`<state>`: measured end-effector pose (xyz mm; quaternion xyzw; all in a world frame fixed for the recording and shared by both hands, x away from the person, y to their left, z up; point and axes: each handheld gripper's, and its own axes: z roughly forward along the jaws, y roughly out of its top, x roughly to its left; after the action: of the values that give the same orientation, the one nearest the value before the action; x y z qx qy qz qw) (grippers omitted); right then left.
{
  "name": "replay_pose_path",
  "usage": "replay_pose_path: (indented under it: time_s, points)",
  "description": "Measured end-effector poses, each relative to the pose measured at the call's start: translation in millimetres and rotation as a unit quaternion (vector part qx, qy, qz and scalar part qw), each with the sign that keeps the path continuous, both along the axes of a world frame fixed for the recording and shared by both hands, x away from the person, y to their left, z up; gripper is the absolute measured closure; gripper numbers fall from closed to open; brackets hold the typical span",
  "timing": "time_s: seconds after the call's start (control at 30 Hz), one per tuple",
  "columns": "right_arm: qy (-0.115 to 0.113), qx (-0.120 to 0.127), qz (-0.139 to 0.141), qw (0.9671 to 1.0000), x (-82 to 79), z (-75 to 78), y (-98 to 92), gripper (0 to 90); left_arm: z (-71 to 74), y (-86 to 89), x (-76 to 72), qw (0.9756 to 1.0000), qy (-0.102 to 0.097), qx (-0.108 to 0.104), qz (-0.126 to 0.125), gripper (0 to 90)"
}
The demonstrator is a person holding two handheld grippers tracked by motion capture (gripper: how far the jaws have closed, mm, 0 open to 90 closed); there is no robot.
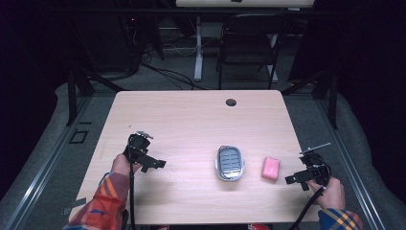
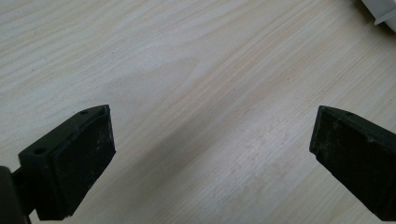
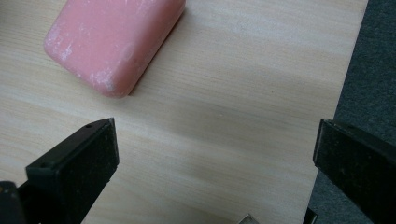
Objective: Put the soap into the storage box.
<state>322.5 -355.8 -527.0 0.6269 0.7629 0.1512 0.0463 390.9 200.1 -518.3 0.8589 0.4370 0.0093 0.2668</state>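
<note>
A pink soap bar (image 1: 271, 168) lies flat on the wooden table (image 1: 191, 124), right of a silvery oval soap dish (image 1: 229, 163) with a slotted insert. My right gripper (image 1: 293, 180) hovers just right of the bar, jaws pointing toward it. In the right gripper view the soap bar (image 3: 112, 42) sits beyond the left jaw, and the right gripper (image 3: 215, 163) is open with nothing between its jaws. My left gripper (image 1: 159, 164) is at the table's left side, aimed toward the dish. In its own view the left gripper (image 2: 212, 154) stands open over bare wood; a corner of the dish (image 2: 380, 11) peeks in top right.
A cable grommet hole (image 1: 231, 102) sits near the table's far edge. A black chair (image 1: 249, 45) and a white desk leg (image 1: 197, 48) stand beyond the table. The table's right edge runs close to the right gripper, with grey floor (image 3: 369, 65) past it.
</note>
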Motion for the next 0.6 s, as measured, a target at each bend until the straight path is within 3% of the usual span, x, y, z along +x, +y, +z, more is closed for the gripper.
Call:
replay_pose_path:
  time_s: [0.2,0.3,0.43,0.6]
  points:
    - [0.003,-0.001,0.006,1.0,1.1,0.2,2.4,0.0,0.2,0.3,-0.6,1.0,-0.001,-0.003,0.003,0.0]
    - [0.007,0.01,0.011,0.9999,0.2,1.9,3.8,0.5,0.9,-0.2,-1.4,1.0,0.0,-0.004,0.004,0.0]
    - [-0.002,0.026,0.003,0.9997,-0.7,3.2,5.6,2.1,0.9,0.4,-1.4,1.0,0.001,-0.004,0.005,0.0]
    - [-0.009,0.025,-0.003,0.9996,-2.4,5.0,10.3,2.4,1.3,0.2,-1.9,1.0,0.002,-0.005,0.006,0.0]
